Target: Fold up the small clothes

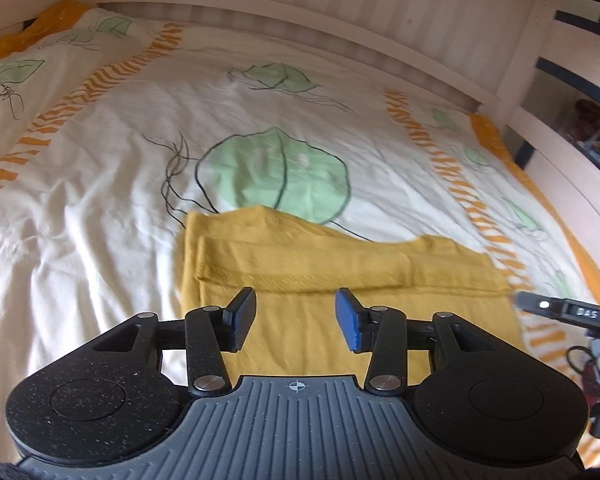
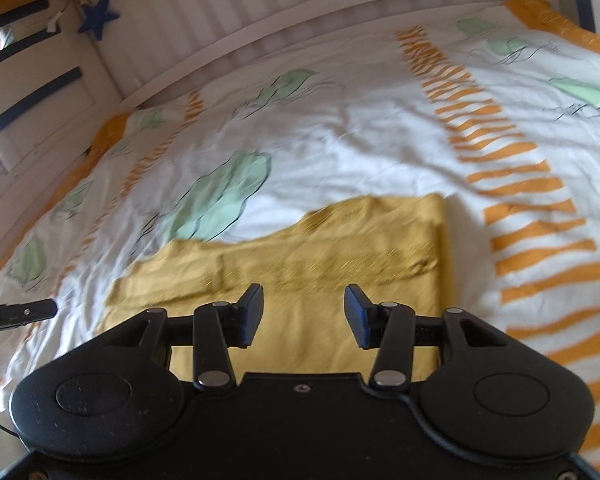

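A mustard-yellow garment (image 1: 300,264) lies folded flat on the bed, with a hemmed layer doubled over across its far part. My left gripper (image 1: 296,308) hovers over its near half, jaws apart and nothing between them. In the right wrist view the same yellow garment (image 2: 308,264) spreads below my right gripper (image 2: 304,308), which is also open and empty. The tip of the right gripper (image 1: 540,305) shows at the right edge of the left wrist view, and the tip of the left gripper (image 2: 24,312) at the left edge of the right wrist view.
The bed cover (image 1: 100,184) is white with green leaf prints and orange stripes. A white slatted bed rail (image 1: 300,12) runs along the far side, with a post (image 1: 536,40) at the corner. A blue star (image 2: 98,14) hangs on the frame. Cables (image 1: 596,372) hang at the right.
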The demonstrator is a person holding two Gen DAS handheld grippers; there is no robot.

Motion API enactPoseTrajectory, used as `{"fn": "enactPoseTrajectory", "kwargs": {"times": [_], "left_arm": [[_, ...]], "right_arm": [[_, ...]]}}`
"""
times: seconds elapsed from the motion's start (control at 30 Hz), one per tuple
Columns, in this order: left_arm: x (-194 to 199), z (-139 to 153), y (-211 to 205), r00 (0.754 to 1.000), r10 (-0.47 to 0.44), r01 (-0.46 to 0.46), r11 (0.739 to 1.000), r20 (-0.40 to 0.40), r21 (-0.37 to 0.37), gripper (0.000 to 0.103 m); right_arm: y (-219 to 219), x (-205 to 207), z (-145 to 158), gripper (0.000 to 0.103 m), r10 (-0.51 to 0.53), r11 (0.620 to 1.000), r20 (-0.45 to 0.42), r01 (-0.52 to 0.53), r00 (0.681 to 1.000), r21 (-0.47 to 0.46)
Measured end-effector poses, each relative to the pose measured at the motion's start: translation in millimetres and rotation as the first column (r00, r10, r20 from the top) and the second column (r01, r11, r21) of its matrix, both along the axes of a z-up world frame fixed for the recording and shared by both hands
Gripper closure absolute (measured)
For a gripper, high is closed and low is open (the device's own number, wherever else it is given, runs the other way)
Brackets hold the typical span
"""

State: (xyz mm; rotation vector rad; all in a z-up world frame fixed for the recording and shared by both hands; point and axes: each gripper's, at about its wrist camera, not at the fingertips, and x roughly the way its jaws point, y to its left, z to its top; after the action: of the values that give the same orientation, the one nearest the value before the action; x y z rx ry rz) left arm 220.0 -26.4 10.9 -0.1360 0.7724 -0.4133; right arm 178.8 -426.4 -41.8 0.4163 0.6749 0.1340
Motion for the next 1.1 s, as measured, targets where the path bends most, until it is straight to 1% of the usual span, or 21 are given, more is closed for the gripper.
{"fn": "enactPoseTrajectory", "kwargs": {"times": [0.03, 0.1, 0.2, 0.3, 0.33, 0.4, 0.47, 0.6, 0.73, 0.83, 1.0, 1.1], "left_arm": [[-5, 2, -2, 1.000, -0.012, 0.013, 1.000, 0.007, -0.010, 0.059], [-10, 1, -7, 0.999, -0.029, 0.029, 1.000, 0.020, 0.001, 0.056], [-10, -11, -20, 0.999, -0.041, 0.039, 0.998, 0.034, 0.047, 0.056], [-3, -30, -31, 0.998, -0.044, 0.040, 0.995, 0.036, 0.096, 0.056], [0, -37, -35, 0.998, -0.049, 0.044, 0.992, 0.040, 0.116, 0.056], [8, -49, -41, 0.998, -0.055, 0.049, 0.986, 0.038, 0.162, 0.056], [16, -59, -45, 0.998, -0.060, 0.053, 0.980, 0.030, 0.192, 0.056], [33, -72, -48, 0.998, -0.064, 0.060, 0.976, 0.010, 0.211, 0.056], [53, -82, -50, 0.998, -0.062, 0.065, 0.969, -0.018, 0.237, 0.056], [65, -86, -52, 0.998, -0.068, 0.070, 0.963, -0.015, 0.259, 0.056], [88, -87, -53, 0.998, -0.067, 0.069, 0.961, -0.018, 0.268, 0.056], [100, -84, -55, 0.999, -0.054, 0.053, 0.960, -0.005, 0.276, 0.056]], "right_arm": [[5, -3, 2, 0.048, 0.013, 1.000, -0.002, -0.013, 1.000, 0.003], [13, -7, 4, 0.048, 0.032, 0.999, -0.001, -0.032, 0.999, 0.006], [26, -7, 0, 0.048, 0.051, 0.998, -0.006, -0.051, 0.999, -0.022], [34, 0, -9, 0.048, 0.046, 0.997, -0.023, -0.047, 0.999, -0.057], [36, 3, -13, 0.048, 0.041, 0.996, -0.028, -0.043, 0.999, -0.075], [42, 9, -19, 0.048, 0.039, 0.989, -0.035, -0.044, 0.999, -0.138], [47, 16, -24, 0.048, 0.043, 0.978, -0.042, -0.051, 0.998, -0.203], [55, 33, -34, 0.048, 0.059, 0.951, -0.058, -0.074, 0.997, -0.300], [59, 50, -42, 0.048, 0.066, 0.931, -0.081, -0.090, 0.995, -0.355], [60, 63, -43, 0.044, 0.068, 0.924, -0.081, -0.093, 0.994, -0.370], [54, 89, -39, 0.044, 0.052, 0.923, -0.073, -0.076, 0.996, -0.376], [47, 105, -36, 0.043, 0.025, 0.931, -0.063, -0.046, 0.998, -0.363]]}}
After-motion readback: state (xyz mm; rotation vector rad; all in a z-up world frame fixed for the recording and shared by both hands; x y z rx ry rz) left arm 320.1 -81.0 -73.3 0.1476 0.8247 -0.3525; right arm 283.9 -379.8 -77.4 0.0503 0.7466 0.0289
